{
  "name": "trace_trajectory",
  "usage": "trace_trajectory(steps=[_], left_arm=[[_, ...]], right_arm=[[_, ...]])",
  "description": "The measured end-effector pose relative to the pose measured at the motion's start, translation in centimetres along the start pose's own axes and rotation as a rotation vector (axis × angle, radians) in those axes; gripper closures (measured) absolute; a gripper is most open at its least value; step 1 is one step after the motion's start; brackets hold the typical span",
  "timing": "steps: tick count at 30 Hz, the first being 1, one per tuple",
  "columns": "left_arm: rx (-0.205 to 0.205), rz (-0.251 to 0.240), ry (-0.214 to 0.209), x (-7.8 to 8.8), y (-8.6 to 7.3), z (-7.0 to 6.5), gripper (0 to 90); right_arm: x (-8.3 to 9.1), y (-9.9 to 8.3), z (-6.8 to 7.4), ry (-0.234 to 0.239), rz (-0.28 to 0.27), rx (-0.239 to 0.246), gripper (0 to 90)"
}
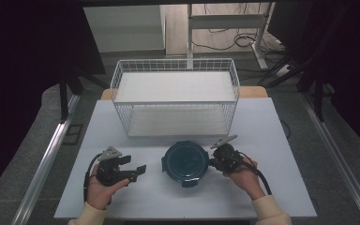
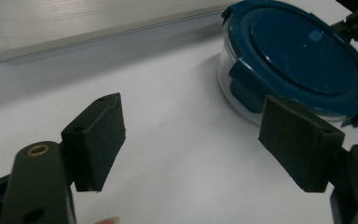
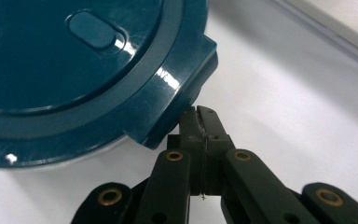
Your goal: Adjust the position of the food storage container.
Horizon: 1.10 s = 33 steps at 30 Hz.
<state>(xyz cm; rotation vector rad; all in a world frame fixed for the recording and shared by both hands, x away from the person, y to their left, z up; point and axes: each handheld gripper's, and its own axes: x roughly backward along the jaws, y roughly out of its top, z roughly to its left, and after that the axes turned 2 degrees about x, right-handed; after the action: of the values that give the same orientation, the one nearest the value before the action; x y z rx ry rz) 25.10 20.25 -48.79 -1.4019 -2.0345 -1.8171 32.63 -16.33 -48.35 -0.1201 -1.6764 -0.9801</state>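
Observation:
A round clear container with a dark teal clip-on lid point(image 1: 185, 162) sits at the front middle of the white table point(image 1: 136, 201). My left gripper point(image 1: 136, 166) rests to its left, open, with nothing between its pads. In the left gripper view the container point(image 2: 303, 56) lies beyond the right pad point(image 2: 298, 140), and my left gripper point(image 2: 191, 135) frames bare table. My right gripper point(image 1: 212, 162) is at the container's right side, shut. In the right gripper view my right gripper point(image 3: 200, 114) has its tips together right under a latch tab of the lid point(image 3: 74, 70).
A white wire two-tier shelf basket point(image 1: 176, 93) stands behind the container at mid-table; its lower tray point(image 2: 74, 23) appears at the top of the left gripper view. Table edges run close to both forearms. Floor, cables and desk legs lie beyond the table.

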Motion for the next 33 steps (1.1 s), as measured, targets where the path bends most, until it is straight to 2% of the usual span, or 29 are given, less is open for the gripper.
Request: trace_trajectory(steps=[7,12,16,18,19,20,21,22,23,24,25,26,27,28,29,30,31,32,33], left_arm=[[-0.004,0.003,0.001,0.0,0.0,0.0,21.9],[-0.005,0.004,0.002,-0.1,0.0,-0.1,21.9],[-0.003,-0.002,0.005,0.1,0.0,0.0,21.9],[-0.003,-0.004,0.007,0.2,0.0,0.1,21.9],[-0.001,-0.012,0.012,0.4,0.0,0.2,22.0],[0.0,-0.015,0.011,0.5,0.0,0.2,22.0],[0.0,-0.015,0.011,0.5,0.0,0.2,22.0],[0.001,-0.018,0.012,0.5,0.0,0.2,21.9],[0.001,-0.019,0.012,0.6,0.1,0.2,21.9],[0.002,-0.017,0.013,0.5,0.0,0.2,21.9],[0.002,-0.017,0.013,0.5,0.0,0.2,21.9],[0.001,-0.015,0.012,0.5,0.0,0.2,21.9],[0.0,-0.014,0.014,0.5,0.0,0.2,21.8],[0.002,-0.018,0.014,0.5,0.0,0.2,21.7],[0.002,-0.018,0.014,0.5,0.0,0.2,21.8],[0.001,-0.018,0.015,0.5,0.1,0.1,21.7],[0.001,-0.018,0.015,0.5,0.1,0.1,21.7],[0.001,-0.017,0.012,0.5,0.1,0.1,21.7],[0.005,-0.016,0.003,0.5,0.1,0.1,21.7]], right_arm=[[-0.1,0.1,0.5,0.007,-0.003,0.001,90.0],[0.0,0.0,1.1,0.016,-0.003,0.028,90.0],[0.1,-0.2,0.7,0.048,-0.017,0.027,90.0],[0.2,-0.4,0.5,0.05,-0.034,0.023,90.0],[1.0,-0.7,-0.1,0.021,-0.065,-0.01,90.0],[1.5,-0.9,-0.5,0.012,-0.088,-0.029,90.0],[1.5,-0.9,-0.5,0.012,-0.088,-0.029,90.0],[2.5,-1.6,-1.2,-0.001,-0.14,-0.071,90.0],[2.5,-1.6,-1.2,-0.001,-0.14,-0.071,90.0],[3.3,-2.6,-1.9,0.004,-0.181,-0.114,89.0],[3.3,-2.6,-1.9,0.004,-0.181,-0.114,89.0],[3.6,-3.0,-2.1,0.015,-0.201,-0.135,85.6],[4.0,-4.0,-2.6,0.071,-0.238,-0.176,72.6],[4.1,-4.3,-2.7,0.093,-0.25,-0.189,65.2],[4.1,-4.3,-2.7,0.093,-0.25,-0.189,65.2],[4.3,-4.7,-2.8,0.108,-0.276,-0.218,49.5],[4.3,-4.7,-2.8,0.108,-0.276,-0.218,49.5],[4.4,-4.7,-2.9,0.115,-0.294,-0.233,40.6],[4.4,-4.6,-2.9,0.127,-0.306,-0.242,38.0]])
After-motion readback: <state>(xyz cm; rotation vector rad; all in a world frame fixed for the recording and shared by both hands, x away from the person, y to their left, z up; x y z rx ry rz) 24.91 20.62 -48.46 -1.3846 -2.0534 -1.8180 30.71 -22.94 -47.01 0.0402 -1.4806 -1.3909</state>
